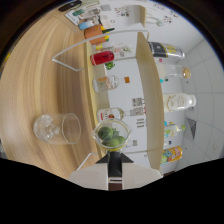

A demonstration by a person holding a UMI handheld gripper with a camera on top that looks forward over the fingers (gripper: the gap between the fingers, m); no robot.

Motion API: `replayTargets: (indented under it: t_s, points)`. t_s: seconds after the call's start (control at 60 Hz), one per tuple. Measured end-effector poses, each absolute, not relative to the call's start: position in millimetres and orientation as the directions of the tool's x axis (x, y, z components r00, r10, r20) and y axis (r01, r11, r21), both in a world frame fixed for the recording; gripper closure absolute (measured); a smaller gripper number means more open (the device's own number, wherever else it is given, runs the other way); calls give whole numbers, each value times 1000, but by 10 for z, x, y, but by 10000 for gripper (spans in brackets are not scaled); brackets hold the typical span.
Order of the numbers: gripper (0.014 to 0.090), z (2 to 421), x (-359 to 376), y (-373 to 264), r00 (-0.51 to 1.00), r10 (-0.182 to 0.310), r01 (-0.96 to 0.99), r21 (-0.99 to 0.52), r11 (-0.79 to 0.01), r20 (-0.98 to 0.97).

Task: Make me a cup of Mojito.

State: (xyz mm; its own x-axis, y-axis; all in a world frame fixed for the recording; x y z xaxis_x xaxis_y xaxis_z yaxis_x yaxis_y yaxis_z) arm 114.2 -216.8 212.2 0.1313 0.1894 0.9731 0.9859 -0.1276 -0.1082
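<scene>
I can't tell if my fingers (115, 172) are apart; clear glass bowl of green limes (112, 135) just ahead, fragile, slippery. Empty clear glass tumbler (59, 128) lies on wooden counter (40, 75).

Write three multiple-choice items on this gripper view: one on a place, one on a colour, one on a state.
1. Where is the glass bowl of limes?
A. just ahead of the gripper
B. on the top shelf
C. inside the clear glass

2. What colour is the fruit in that bowl?
A. red
B. green
C. orange

3. What state is the clear glass on the wooden counter in?
A. full of dark liquid
B. holding what looks like ice, with no visible drink
C. covered by a lid

Answers: 1 A, the bowl sits right beyond the gripper's tip. 2 B, the limes are green. 3 B, pale lumps show inside, and no coloured liquid or lid.
</scene>
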Motion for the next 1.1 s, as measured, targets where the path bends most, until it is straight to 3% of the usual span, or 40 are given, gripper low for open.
replayTargets:
  t_s: [0.15, 0.3, 0.55, 0.683, 0.9, 1.0, 1.1]
  points:
    - [888, 2154, 1065, -2120, -85, 182, 996, 89, -14, 980]
    - [887, 2077, 1048, -2091, -226, 184, 974, 220, 51, 957]
    - [888, 2110, 1005, -2098, -186, 183, 982, 177, 62, 965]
    - [888, 2318, 1019, -2121, 55, 179, 998, -56, 0, 982]
    - [887, 2678, 1366, -2290, 661, 91, 749, -645, -153, 745]
    - [887, 2517, 1673, -2424, 848, 67, 526, -818, -234, 526]
    - [888, 2063, 2001, -2496, 950, 43, 305, -886, -350, 310]
